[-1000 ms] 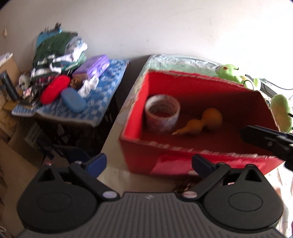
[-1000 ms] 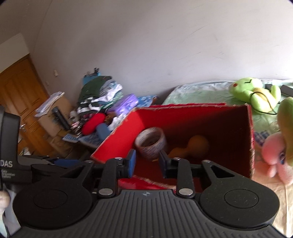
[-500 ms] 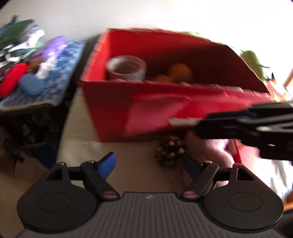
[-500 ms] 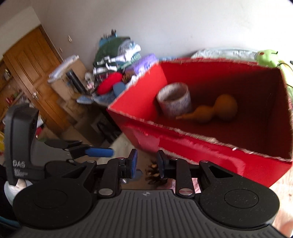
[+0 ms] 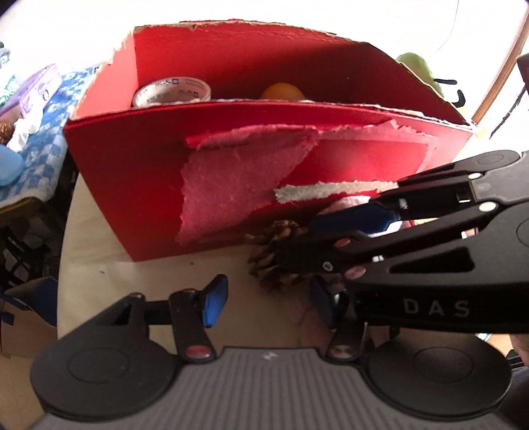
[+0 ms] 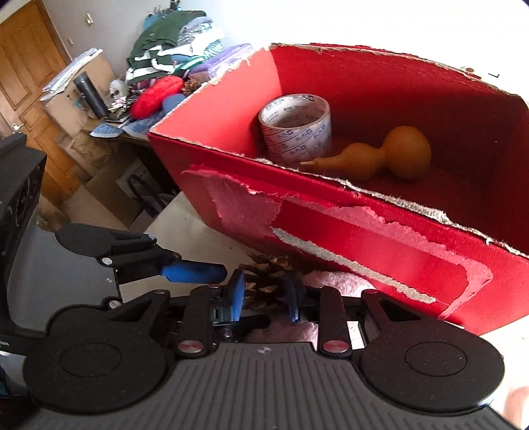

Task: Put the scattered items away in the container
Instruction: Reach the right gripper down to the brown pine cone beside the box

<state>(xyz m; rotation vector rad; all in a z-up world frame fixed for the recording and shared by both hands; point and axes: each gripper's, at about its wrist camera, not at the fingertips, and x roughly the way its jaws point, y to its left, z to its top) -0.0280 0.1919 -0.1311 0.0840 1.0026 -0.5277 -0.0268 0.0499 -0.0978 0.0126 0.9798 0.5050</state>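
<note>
1. A pale beige table [image 5: 109, 264] carries a red cardboard box [image 5: 132, 172] with ragged, torn edges; a strip of its front skin is peeled back to pink fibre.
2. Inside the box, a roll of printed tape [image 6: 296, 129] stands beside an orange gourd [image 6: 396, 155], toward the box's left end.
3. A pine cone [image 5: 274, 254] lies on the table just in front of the box wall, with a pink plush item [image 6: 337, 279] beside it, mostly hidden.
4. The right claw [image 6: 264, 294] is down around the pine cone, its blue pads [image 6: 237, 294] set close on either side; whether they press the cone cannot be told.
5. The left claw [image 5: 266, 302] hangs open above the table near the cone, holding nothing.
6. Left of the table, a side stand under a blue checked cloth [image 5: 49, 125] holds folded clothes [image 6: 172, 53], a red pouch [image 6: 155, 96] and a dark flask [image 6: 89, 92].
7. A wooden door [image 6: 29, 86] and a plain white wall [image 6: 109, 23] close the room; glare washes out the wall behind the box.
8. A green plush toy [image 5: 420, 69] peeks from behind the box's right end, largely cut off.
</note>
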